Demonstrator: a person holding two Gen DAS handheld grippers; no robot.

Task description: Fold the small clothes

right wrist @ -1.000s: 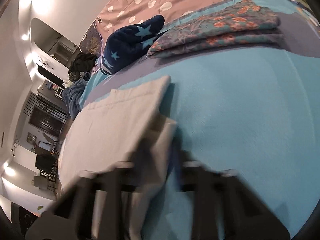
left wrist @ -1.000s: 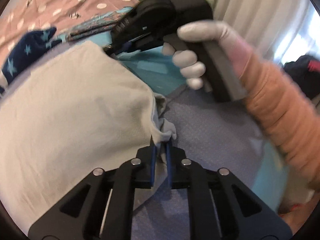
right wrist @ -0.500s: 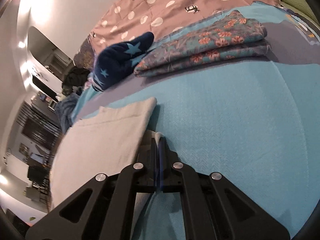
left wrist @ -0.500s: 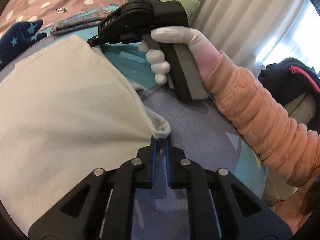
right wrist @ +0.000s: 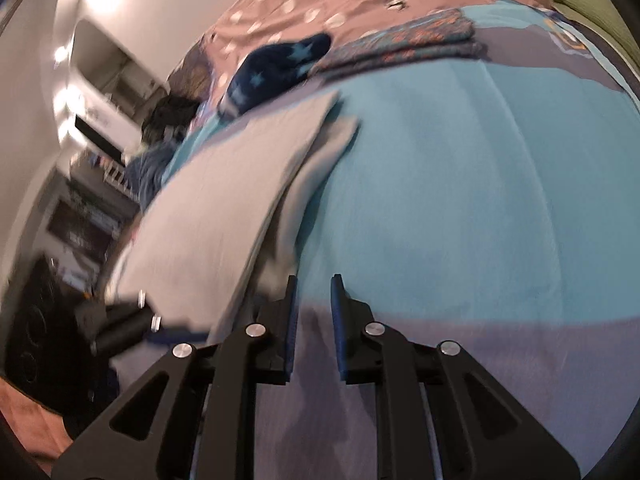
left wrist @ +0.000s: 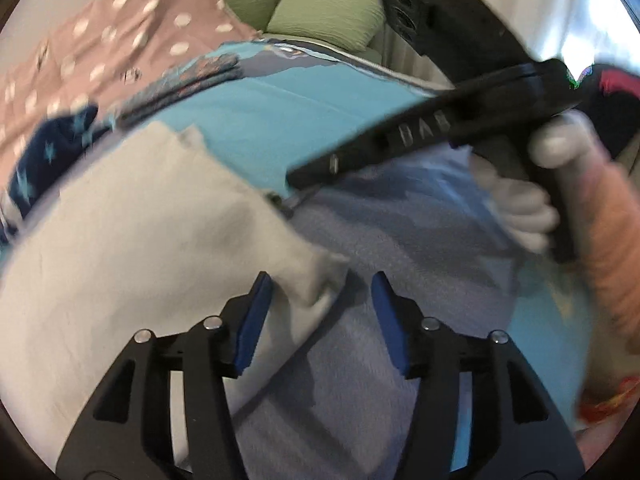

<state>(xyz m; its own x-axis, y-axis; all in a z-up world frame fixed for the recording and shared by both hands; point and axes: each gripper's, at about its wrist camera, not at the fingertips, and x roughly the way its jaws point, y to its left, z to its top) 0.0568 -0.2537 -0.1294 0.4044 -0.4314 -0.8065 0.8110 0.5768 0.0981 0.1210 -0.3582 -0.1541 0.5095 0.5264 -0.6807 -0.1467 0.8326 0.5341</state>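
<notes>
Now we note: L tongs (left wrist: 320, 304) w/ jaws just opened, folded beige garment (left wrist: 140, 248) corner loose between pads; R tongs (right wrist: 312, 304) just parted, empty, beside garment on bed (right wrist: 460, 184).

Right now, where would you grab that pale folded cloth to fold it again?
Probably at the loose corner of the pale cloth nearest the left hand-held gripper, coming from the bare blanket side: that corner lifts slightly, and the cloth's edges lie flat.
</notes>
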